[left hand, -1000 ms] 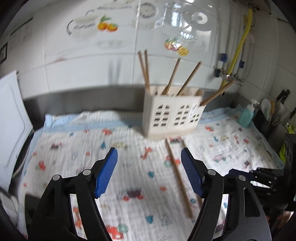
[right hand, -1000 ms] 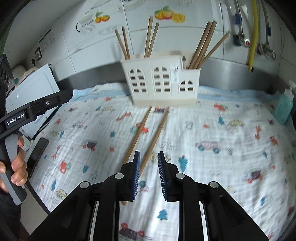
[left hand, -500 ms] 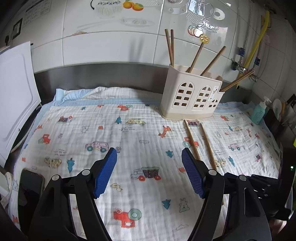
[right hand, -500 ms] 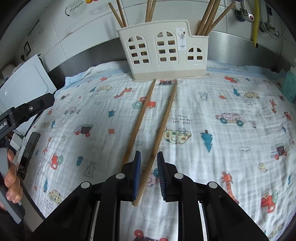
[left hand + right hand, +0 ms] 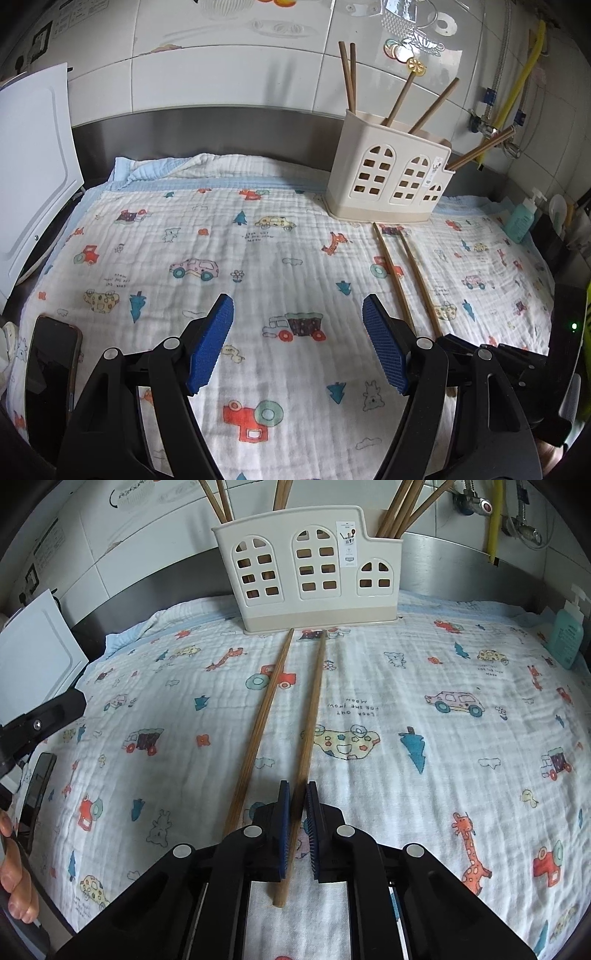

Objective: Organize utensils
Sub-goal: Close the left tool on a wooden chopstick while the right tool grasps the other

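Note:
Two wooden chopsticks lie side by side on the printed cloth, pointing at a cream utensil holder [image 5: 306,568] that holds several more chopsticks. My right gripper [image 5: 297,794] is low over the cloth with its jaws narrowly apart around the near end of the right chopstick [image 5: 308,731]; a small gap shows on each side. The left chopstick [image 5: 258,731] lies just outside its left pad. My left gripper [image 5: 297,317] is wide open and empty above the cloth. Both chopsticks [image 5: 406,280] and the holder [image 5: 388,181] lie to its right.
A phone [image 5: 51,354] lies at the cloth's front left. A white board [image 5: 33,158] leans at the left. A teal soap bottle [image 5: 567,635] stands at the right. Tiled wall and steel backsplash run behind the holder. The right gripper's body [image 5: 491,354] shows at the lower right.
My right gripper has moved forward and down, so the right chopstick's end now lies between its jaws. The left gripper has drawn back and swung left, away from the holder.

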Motion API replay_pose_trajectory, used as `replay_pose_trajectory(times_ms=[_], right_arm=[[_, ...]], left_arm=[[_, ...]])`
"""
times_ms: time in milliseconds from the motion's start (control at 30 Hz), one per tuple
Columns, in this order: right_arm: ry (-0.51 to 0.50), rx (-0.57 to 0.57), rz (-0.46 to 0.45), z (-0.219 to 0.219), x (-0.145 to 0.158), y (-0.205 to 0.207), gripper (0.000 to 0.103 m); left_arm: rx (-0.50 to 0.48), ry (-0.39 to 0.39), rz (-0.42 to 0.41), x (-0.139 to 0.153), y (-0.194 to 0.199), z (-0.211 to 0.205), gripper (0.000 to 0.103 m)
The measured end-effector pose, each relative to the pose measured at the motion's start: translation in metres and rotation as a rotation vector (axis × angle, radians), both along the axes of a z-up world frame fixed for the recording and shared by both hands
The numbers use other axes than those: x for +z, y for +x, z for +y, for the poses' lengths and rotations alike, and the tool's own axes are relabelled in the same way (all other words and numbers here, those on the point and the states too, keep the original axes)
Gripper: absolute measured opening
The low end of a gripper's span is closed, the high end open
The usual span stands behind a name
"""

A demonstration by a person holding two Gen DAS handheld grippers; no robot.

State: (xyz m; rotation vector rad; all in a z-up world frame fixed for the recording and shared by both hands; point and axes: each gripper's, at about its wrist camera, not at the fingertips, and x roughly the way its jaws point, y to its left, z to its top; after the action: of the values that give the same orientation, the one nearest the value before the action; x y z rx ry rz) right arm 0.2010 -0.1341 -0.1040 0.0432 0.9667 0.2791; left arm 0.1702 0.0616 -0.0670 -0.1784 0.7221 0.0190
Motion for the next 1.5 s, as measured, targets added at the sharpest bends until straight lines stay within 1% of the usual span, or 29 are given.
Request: replay_pose_trajectory(times_ms=[233,467,567,600,633,667,700,733,933,1000,1067,1133,1267,1333,1367,1500], right_arm=[[0.02,-0.012,-0.017,-0.012,0.002,-0.004,0.006],[0.021,-0.007,-0.066,-0.027,0.014,-0.015,0.006],[0.027,0.001,-0.092,-0.034,0.02,-0.02,0.006],[0.03,0.006,-0.102,-0.037,0.023,-0.022,0.006],[0.029,0.008,-0.113,-0.04,0.025,-0.024,0.006],[0.027,0.007,-0.121,-0.042,0.027,-0.026,0.006],[0.029,0.007,-0.129,-0.046,0.03,-0.028,0.006],[0.033,0.008,-0.134,-0.047,0.032,-0.028,0.006],[0.039,0.02,-0.17,-0.057,0.039,-0.034,0.006],[0.044,0.022,-0.174,-0.06,0.04,-0.034,0.006],[0.048,0.023,-0.176,-0.062,0.041,-0.034,0.007],[0.054,0.024,-0.177,-0.065,0.041,-0.033,0.007],[0.06,0.025,-0.181,-0.069,0.043,-0.033,0.007],[0.061,0.027,-0.185,-0.07,0.043,-0.033,0.007],[0.061,0.028,-0.186,-0.071,0.043,-0.033,0.007],[0.062,0.03,-0.189,-0.071,0.044,-0.033,0.007]], left_arm=[[-0.066,0.003,0.022,-0.009,-0.003,-0.024,0.072],[-0.167,-0.01,0.045,-0.021,-0.006,-0.062,0.07],[-0.188,0.003,0.046,-0.025,-0.006,-0.075,0.069],[-0.201,0.005,0.054,-0.027,-0.005,-0.08,0.061],[-0.208,0.004,0.062,-0.028,-0.003,-0.082,0.057],[-0.216,0.002,0.072,-0.031,-0.002,-0.086,0.057],[-0.219,-0.001,0.078,-0.032,-0.001,-0.088,0.054],[-0.222,-0.005,0.083,-0.034,0.0,-0.089,0.049],[-0.235,-0.018,0.123,-0.045,0.009,-0.099,0.032],[-0.236,-0.02,0.133,-0.048,0.012,-0.102,0.028],[-0.236,-0.021,0.145,-0.051,0.014,-0.105,0.028],[-0.234,-0.017,0.15,-0.052,0.017,-0.107,0.025],[-0.224,-0.008,0.165,-0.055,0.024,-0.111,0.025],[-0.219,-0.007,0.17,-0.057,0.027,-0.112,0.021],[-0.216,-0.001,0.169,-0.057,0.028,-0.112,0.02],[-0.189,0.059,0.171,-0.057,0.03,-0.117,0.011]])
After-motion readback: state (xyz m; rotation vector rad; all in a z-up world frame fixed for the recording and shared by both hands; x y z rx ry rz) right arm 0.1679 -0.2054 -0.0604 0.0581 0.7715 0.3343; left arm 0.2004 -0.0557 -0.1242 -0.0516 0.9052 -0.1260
